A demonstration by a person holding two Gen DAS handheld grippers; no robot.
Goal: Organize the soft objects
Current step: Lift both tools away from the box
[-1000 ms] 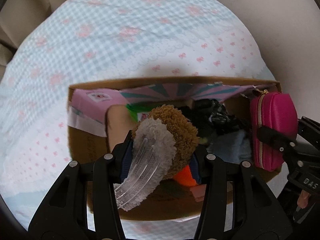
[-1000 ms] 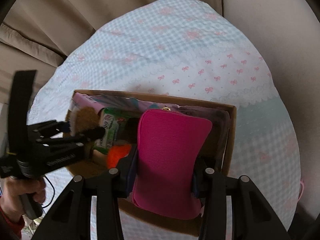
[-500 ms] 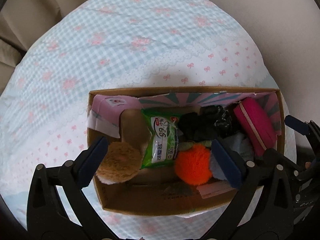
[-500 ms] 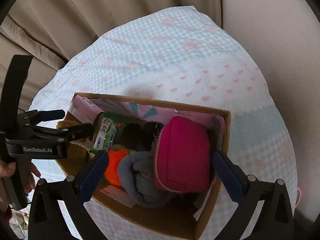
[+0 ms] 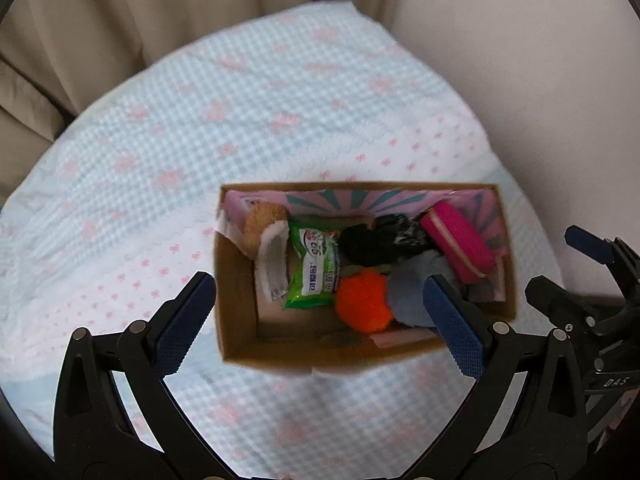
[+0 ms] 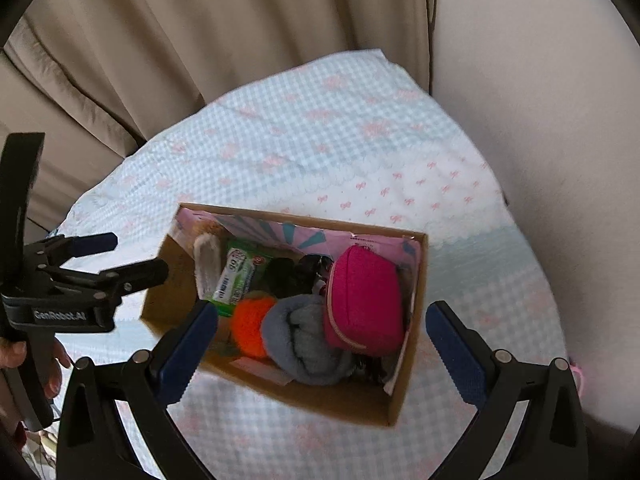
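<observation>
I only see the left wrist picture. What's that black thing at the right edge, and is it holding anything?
Observer: That's the right gripper. Its jaws have just opened; they stand wide above the box, with nothing between the pads.
Operator: And the grey lump in the box?
Observer: From the right view it's a rolled cloth, touching the pink pouch.
Operator: What carries my camera?
Observer: A hand grips the handle of the left gripper, which has also just opened and is empty.
</observation>
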